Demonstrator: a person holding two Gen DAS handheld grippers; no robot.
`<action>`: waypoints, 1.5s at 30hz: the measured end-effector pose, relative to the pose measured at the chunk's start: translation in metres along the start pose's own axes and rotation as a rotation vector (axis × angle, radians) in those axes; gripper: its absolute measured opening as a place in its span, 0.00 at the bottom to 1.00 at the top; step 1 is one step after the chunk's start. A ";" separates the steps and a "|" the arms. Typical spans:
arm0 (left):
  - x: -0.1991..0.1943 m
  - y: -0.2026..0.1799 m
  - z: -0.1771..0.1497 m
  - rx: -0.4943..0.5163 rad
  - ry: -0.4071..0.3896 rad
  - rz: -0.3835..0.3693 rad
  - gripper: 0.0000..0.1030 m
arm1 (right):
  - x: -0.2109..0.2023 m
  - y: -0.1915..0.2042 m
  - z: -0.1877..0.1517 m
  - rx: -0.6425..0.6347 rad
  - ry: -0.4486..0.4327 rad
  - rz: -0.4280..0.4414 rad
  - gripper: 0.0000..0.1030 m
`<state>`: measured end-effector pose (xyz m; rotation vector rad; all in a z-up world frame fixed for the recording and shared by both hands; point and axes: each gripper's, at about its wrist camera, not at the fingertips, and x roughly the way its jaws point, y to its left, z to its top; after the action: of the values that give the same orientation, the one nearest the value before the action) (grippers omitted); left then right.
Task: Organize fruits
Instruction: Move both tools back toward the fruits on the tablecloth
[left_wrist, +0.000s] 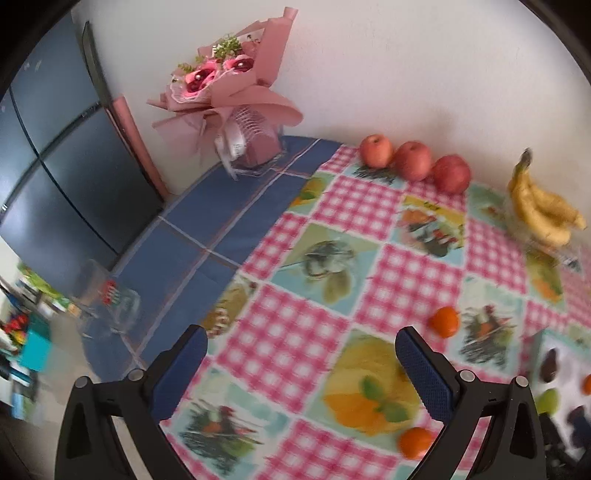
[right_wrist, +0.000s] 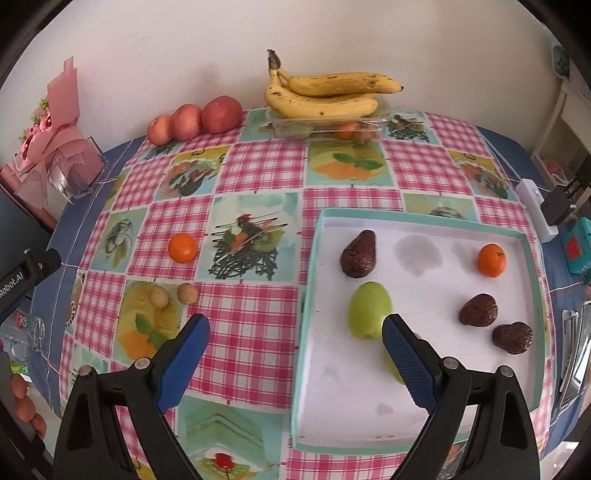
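A shallow white tray (right_wrist: 424, 373) with a teal rim sits on the right half of the table and holds most of the sorted fruit. Inside it lie three dark, wrinkled avocados: one pear-shaped at the back left (right_wrist: 359, 254), and two rounder ones, well apart from it, near the right wall (right_wrist: 478, 310) (right_wrist: 512, 337). A smooth green mango (right_wrist: 370, 314) rests near the tray's middle; a second green fruit just behind the right finger is mostly hidden. A glossy tangerine (right_wrist: 491, 260) sits in the far right corner. Faint grey stains mark the tray floor.

Outside the tray, on the pink gingham and fruit-print oilcloth (right_wrist: 255, 325), a loose tangerine (right_wrist: 182, 248) lies well to the left, with two small tan, rough-skinned round fruits (right_wrist: 159, 297) (right_wrist: 188, 293) nearer the camera. Against the wall, three red apples (right_wrist: 195, 120) stand touching in a row. A speckled banana bunch (right_wrist: 325, 94) rests on top of a clear plastic container (right_wrist: 328, 127) whose contents are hard to make out.

The right gripper (right_wrist: 295, 332) hovers above the tray's left edge, its blue textured fingers spread wide and holding nothing. The left gripper (left_wrist: 301, 349) is likewise spread and empty over the cloth; its view is motion-blurred, showing another tangerine (left_wrist: 416, 443) by its right finger. A pink paper-wrapped bouquet (left_wrist: 225, 77) stands at the table's far left corner.
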<state>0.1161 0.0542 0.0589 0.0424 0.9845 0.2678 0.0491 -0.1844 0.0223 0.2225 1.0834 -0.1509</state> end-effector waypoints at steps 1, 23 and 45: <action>0.002 0.003 0.000 -0.002 0.004 0.009 1.00 | 0.001 0.003 0.000 -0.004 0.001 0.000 0.92; 0.055 0.008 -0.015 0.144 0.132 0.002 1.00 | 0.032 0.045 -0.008 -0.104 0.109 0.019 0.92; 0.085 0.017 -0.021 0.122 0.224 0.031 1.00 | 0.068 0.098 -0.028 -0.227 0.221 0.066 0.92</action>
<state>0.1393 0.0895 -0.0194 0.1415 1.2230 0.2444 0.0785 -0.0833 -0.0401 0.0708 1.3003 0.0579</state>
